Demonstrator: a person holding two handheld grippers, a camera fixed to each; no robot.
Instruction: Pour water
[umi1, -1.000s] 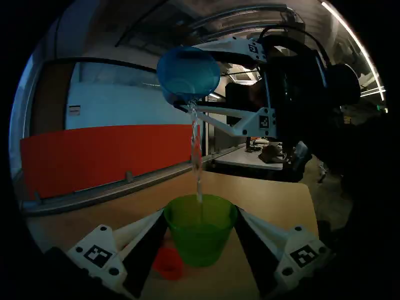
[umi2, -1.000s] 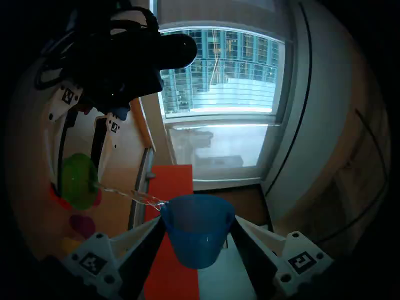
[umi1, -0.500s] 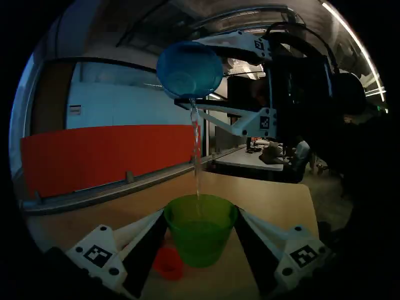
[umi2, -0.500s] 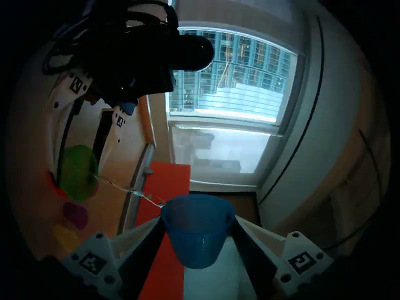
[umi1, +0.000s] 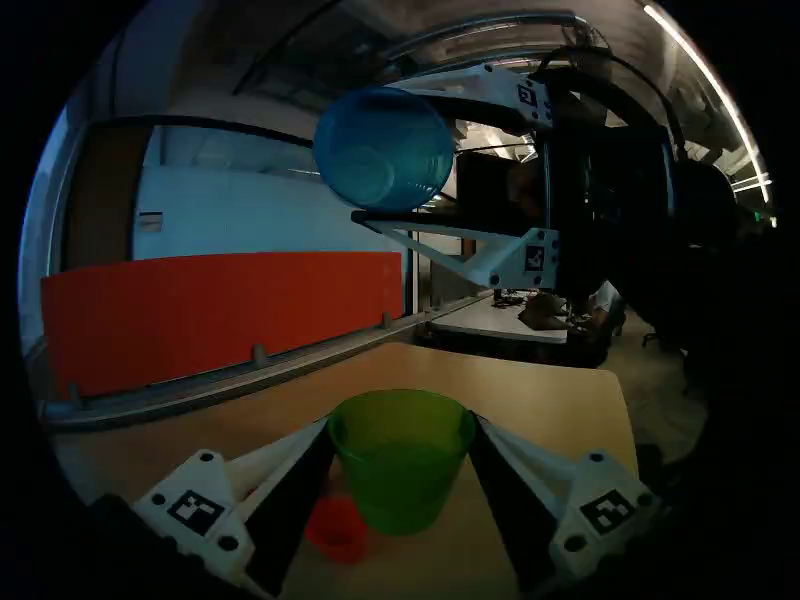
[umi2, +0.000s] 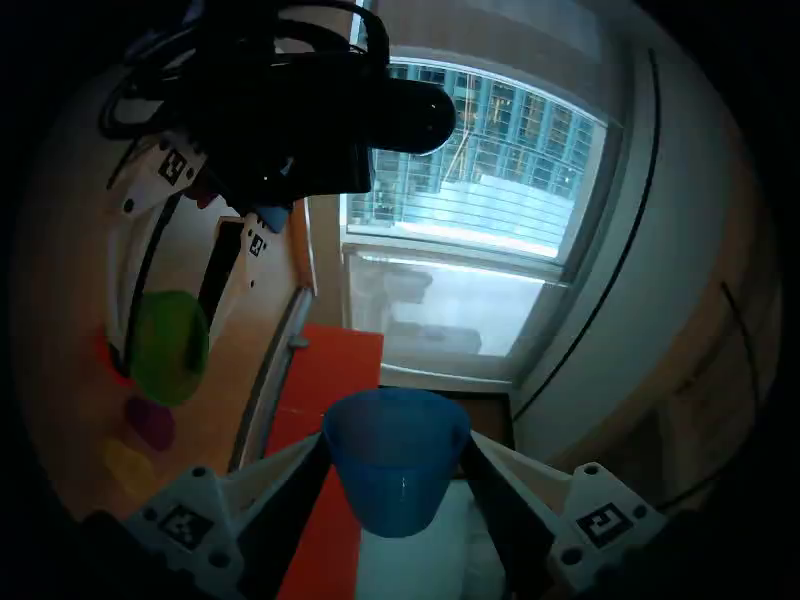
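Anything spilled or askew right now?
Nothing stands out. The green cup sits upright in the left gripper, the blue cup is tipped above it in the right gripper, and the table looks dry.

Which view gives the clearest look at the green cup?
The left gripper view: the green cup stands upright, close and centred between that gripper's fingers, rim and wall plain. The right gripper view shows it small, far off at the left edge, seen mouth-on.

A small red cup (umi1: 337, 527) is seen on the wooden tabletop (umi1: 540, 390), with purple (umi2: 150, 421) and yellow (umi2: 126, 466) pieces nearby. An orange panel (umi1: 200, 310) is set along the edge. A window (umi2: 480, 210) is seen beyond.
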